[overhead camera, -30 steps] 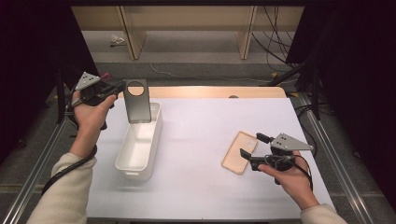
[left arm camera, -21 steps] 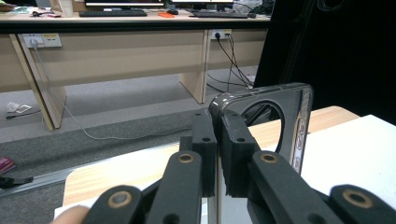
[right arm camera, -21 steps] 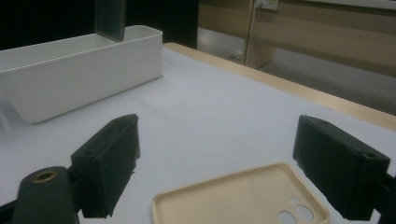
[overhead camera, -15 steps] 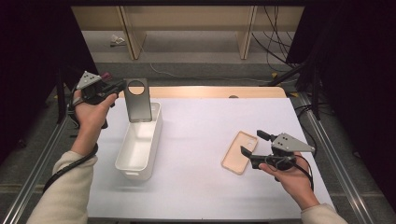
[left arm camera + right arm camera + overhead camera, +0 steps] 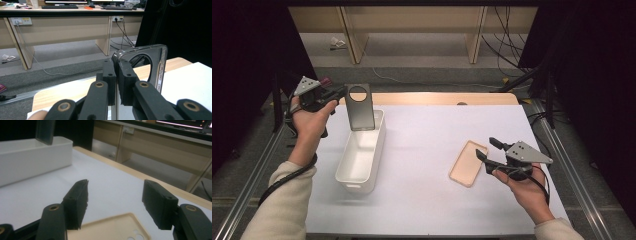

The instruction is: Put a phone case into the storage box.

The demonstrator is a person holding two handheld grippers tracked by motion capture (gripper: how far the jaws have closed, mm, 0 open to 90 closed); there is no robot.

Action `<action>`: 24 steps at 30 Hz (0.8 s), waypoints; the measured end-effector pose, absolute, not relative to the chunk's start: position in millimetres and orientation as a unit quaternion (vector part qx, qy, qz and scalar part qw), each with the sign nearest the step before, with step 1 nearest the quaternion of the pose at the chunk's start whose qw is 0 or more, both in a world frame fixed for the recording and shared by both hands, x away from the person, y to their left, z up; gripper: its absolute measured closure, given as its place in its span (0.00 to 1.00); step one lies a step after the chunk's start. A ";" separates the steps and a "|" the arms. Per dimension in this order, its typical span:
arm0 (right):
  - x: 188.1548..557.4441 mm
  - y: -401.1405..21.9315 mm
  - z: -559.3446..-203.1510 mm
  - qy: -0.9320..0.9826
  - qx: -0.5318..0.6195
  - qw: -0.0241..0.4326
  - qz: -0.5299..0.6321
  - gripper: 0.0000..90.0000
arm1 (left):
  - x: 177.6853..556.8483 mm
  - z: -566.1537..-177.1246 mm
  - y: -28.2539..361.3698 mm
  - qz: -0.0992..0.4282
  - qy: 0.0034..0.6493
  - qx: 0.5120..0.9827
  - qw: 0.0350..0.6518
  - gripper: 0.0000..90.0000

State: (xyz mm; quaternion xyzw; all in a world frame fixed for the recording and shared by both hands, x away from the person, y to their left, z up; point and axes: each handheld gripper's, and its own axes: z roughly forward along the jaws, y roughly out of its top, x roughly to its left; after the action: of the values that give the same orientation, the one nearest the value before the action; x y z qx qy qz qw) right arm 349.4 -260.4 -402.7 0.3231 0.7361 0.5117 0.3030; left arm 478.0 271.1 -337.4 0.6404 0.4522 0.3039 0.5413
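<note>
White tabletop (image 5: 422, 145): left tongs (image 5: 343, 92) clamp dark case (image 5: 360, 107); right tongs (image 5: 487, 150) closing, empty.

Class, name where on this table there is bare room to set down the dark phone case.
Bare white table lies between the white bin and the beige case, and along the near edge. It is crowded by the right gripper at the beige case.
</note>
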 end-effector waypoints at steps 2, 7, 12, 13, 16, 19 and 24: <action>349.4 -260.4 -404.1 0.743 0.321 0.308 0.501 0.42 | 478.3 -337.5 271.0 0.304 0.452 0.640 0.542 0.94; 349.6 -258.9 -405.7 0.743 0.337 0.291 0.499 0.38 | 478.6 -337.8 270.8 0.304 0.451 0.640 0.542 0.94; 349.9 -257.1 -405.0 0.751 0.347 0.255 0.500 0.17 | 480.4 -339.0 270.0 0.305 0.452 0.640 0.541 0.94; 350.5 -256.8 -406.4 0.750 0.353 0.249 0.501 0.18 | 480.8 -339.1 269.7 0.305 0.452 0.640 0.541 0.94; 351.4 -257.2 -407.4 0.752 0.359 0.242 0.497 0.18 | 482.7 -339.7 268.8 0.306 0.452 0.641 0.540 0.94; 351.4 -257.6 -406.7 0.749 0.360 0.247 0.498 0.18 | 485.3 -340.2 267.9 0.306 0.452 0.641 0.539 0.94; 351.8 -258.0 -407.1 0.750 0.363 0.253 0.492 0.20 | 489.1 -342.0 265.7 0.306 0.452 0.644 0.536 0.94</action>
State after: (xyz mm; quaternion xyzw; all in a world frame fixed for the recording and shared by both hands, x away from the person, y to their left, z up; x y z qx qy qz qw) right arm 351.8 -258.0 -407.1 0.3627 0.7496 0.4923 0.2533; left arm 489.1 265.7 -342.0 0.6442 0.4520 0.3059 0.5358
